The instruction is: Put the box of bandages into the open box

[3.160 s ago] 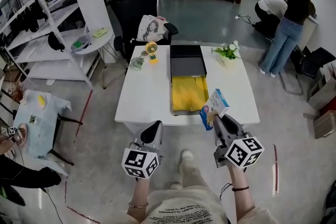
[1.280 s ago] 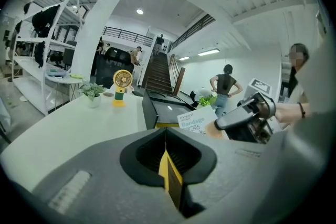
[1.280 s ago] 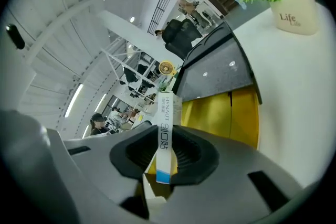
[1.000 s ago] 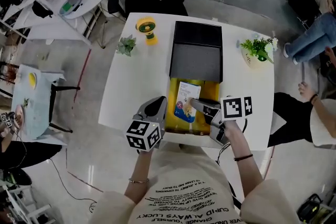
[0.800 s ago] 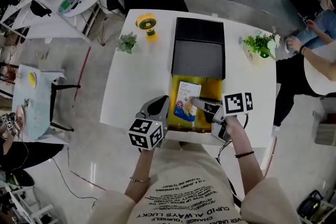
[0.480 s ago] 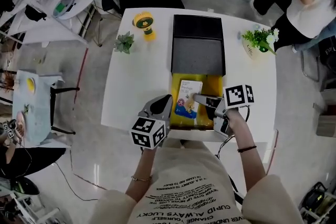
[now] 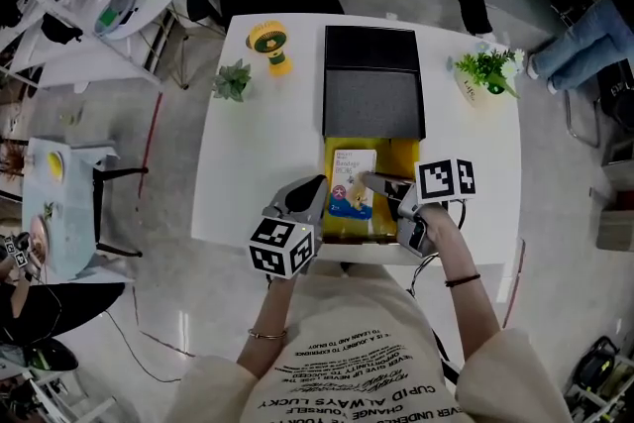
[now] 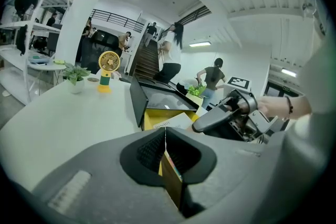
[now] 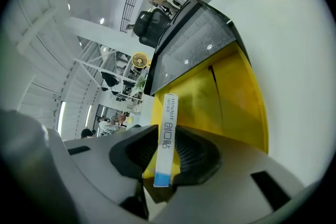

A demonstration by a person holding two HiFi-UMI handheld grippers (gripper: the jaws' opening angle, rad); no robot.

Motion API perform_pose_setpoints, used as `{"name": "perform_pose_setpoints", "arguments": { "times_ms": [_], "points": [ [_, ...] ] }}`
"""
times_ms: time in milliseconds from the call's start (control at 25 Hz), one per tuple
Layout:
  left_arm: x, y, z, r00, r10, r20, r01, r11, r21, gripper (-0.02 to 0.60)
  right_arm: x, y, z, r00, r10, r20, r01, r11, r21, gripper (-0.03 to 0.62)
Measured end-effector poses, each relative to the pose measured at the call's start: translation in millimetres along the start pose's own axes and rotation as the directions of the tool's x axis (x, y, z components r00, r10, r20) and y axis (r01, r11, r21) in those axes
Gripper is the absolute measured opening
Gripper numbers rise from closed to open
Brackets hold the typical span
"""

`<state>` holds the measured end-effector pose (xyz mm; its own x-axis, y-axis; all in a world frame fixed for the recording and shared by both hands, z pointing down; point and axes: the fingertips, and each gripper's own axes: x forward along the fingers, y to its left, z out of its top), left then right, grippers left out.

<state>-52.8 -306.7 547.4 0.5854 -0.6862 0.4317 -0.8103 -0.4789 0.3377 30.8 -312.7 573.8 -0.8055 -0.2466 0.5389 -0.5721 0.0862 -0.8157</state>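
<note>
The right gripper (image 7: 369, 181) has its fingers (image 9: 195, 153) partly closed and clamped on the box of bandages (image 7: 351, 181), low over the yellow inside of the open box (image 7: 406, 157) at the counter's (image 7: 263, 139) near edge. The left gripper (image 7: 311, 189), fingers (image 8: 144, 150) pressed together and empty, hovers just beside the open box's left wall

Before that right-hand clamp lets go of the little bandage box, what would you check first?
1. Grip: right gripper shut on the box of bandages: ok.
2. Box of bandages over the yellow inside of the open box: ok.
3. Lid lying back, out of the way: ok.
4. Left gripper shut, empty, at the open box's left edge, off the drop spot: ok.
5. Box of bandages resting on the bottom: cannot tell.
</note>
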Motion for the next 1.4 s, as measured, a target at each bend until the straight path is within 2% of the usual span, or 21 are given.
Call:
{"name": "perform_pose_setpoints", "arguments": {
  "times_ms": [200, 480, 920, 1400],
  "points": [
    [0, 0, 1, 1.000, -0.003, -0.002, 0.003, 1.000, 0.003, 0.023, 2, -2, 0, 0.999, -0.039, 0.022, 0.040, 0.999, -0.033, 0.132],
    [1, 0, -2, 1.000, -0.009, -0.005, 0.009, 1.000, 0.008, 0.023, 4, -9, -1, 0.988, -0.147, 0.051, 0.152, 0.980, -0.130, 0.187],
    [2, -4, -5, 1.000, -0.018, -0.017, 0.018, 0.999, 0.029, 0.023, 2, -21, 1, 0.952, -0.282, 0.120, 0.303, 0.927, -0.224, 0.209],
    [1, -7, 0, 1.000, -0.020, -0.009, 0.020, 0.999, 0.048, 0.023, -5, -18, 8, 0.919, -0.331, 0.215, 0.381, 0.885, -0.266, 0.201]
  ]
}}
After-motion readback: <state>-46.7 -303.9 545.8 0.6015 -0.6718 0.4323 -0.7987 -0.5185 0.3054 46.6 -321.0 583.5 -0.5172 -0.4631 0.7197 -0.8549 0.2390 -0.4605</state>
